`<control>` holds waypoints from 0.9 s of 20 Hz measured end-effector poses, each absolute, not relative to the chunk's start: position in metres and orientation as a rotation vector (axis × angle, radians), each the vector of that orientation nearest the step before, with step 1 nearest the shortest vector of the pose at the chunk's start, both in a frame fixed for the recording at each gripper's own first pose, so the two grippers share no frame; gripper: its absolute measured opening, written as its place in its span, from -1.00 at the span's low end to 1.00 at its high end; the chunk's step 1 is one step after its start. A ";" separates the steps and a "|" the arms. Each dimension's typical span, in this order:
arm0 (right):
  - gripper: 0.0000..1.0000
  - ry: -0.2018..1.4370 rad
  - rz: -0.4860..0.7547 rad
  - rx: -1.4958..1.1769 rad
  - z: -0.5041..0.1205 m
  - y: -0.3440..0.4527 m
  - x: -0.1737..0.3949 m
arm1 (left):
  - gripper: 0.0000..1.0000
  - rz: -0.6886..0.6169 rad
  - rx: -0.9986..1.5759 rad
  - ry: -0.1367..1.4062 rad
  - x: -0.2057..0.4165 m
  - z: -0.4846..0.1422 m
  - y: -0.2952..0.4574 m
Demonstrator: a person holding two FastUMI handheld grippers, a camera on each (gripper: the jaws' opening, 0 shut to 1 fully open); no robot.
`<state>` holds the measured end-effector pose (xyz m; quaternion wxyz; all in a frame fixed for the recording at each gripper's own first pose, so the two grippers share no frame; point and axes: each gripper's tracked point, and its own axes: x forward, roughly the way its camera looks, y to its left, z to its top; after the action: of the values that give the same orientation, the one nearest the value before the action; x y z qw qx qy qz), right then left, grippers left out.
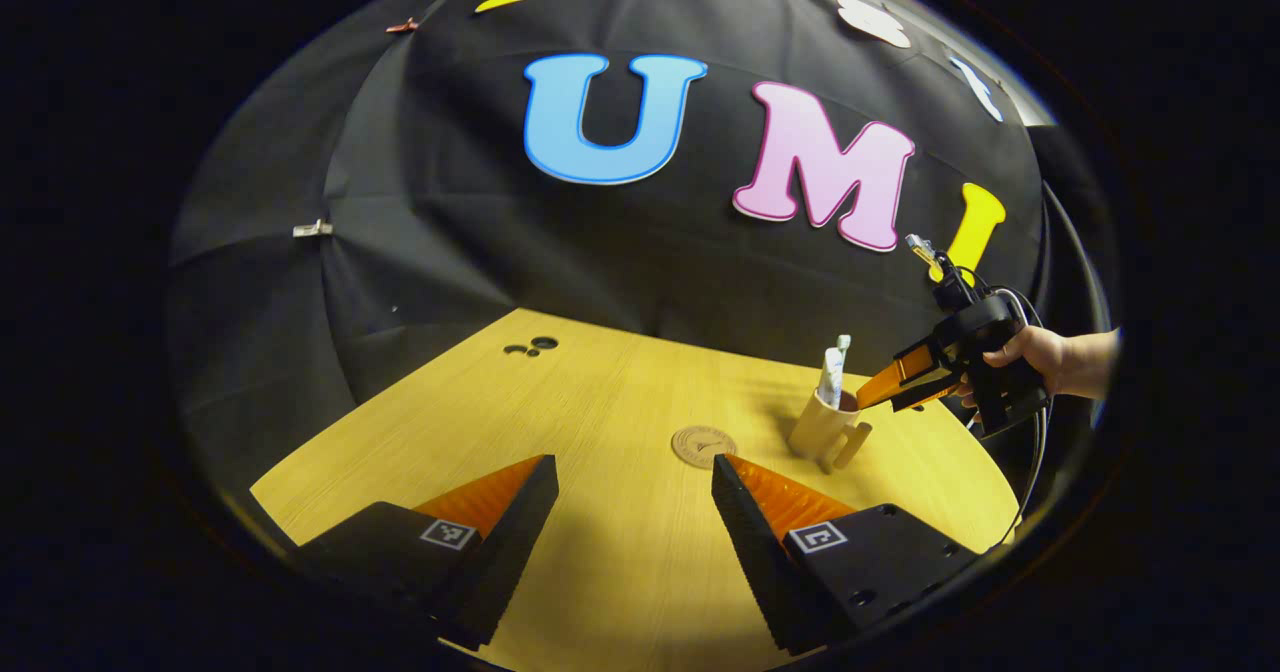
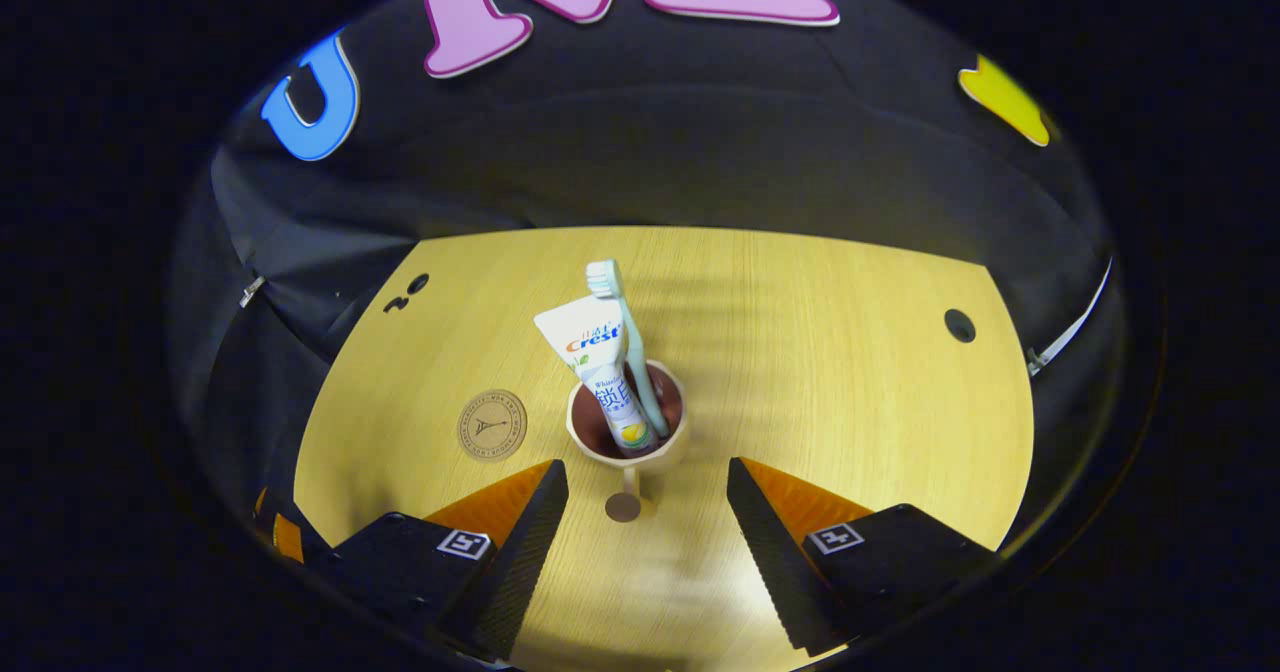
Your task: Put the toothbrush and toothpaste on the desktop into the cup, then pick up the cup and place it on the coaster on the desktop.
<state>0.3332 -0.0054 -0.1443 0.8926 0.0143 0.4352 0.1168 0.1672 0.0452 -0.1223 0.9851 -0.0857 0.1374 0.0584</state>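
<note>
Materials and finishes: booth desktop and the items on it

Desktop [image 2: 820, 372]: pale wood-grain surface, smooth, satin sheen, fine straight grain lines, with a round dark hole toward 3 o'clock in the right gripper view. Cup [image 2: 627, 452]: cream outside, dark brown inside, smooth and matt, plastic or ceramic, cannot tell which. Toothpaste [image 2: 600, 367]: soft plastic tube, glossy white printed skin. Toothbrush [image 2: 628, 342]: smooth pale-green plastic, slight gloss. Coaster [image 2: 491, 425]: tan disc, matt, cork or wood by its look, with a stamped mark. Booth wall [image 1: 480, 202]: matt black cloth, creased. Left gripper [image 1: 632, 512] and right gripper [image 2: 645, 512]: matt plastic bodies, inner finger faces finely ribbed.
</note>
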 end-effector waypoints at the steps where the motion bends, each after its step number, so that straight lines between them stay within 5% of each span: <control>1: 0.96 0.952 0.245 0.033 -0.155 -0.002 0.333 | 0.95 0.129 -0.175 0.290 0.162 -0.126 0.050; 14: 0.94 1.218 0.252 -0.027 -0.230 0.018 0.345 | 0.96 0.210 -0.187 0.442 0.134 -0.171 0.075; 18: 0.79 1.272 0.255 -0.027 -0.242 0.020 0.340 | 0.95 0.186 -0.168 0.463 0.139 -0.174 0.063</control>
<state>0.3403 0.0202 -0.2420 0.7968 -0.0124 0.5923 0.1188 0.1388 0.0632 -0.1736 0.9656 -0.0832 0.2286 0.0919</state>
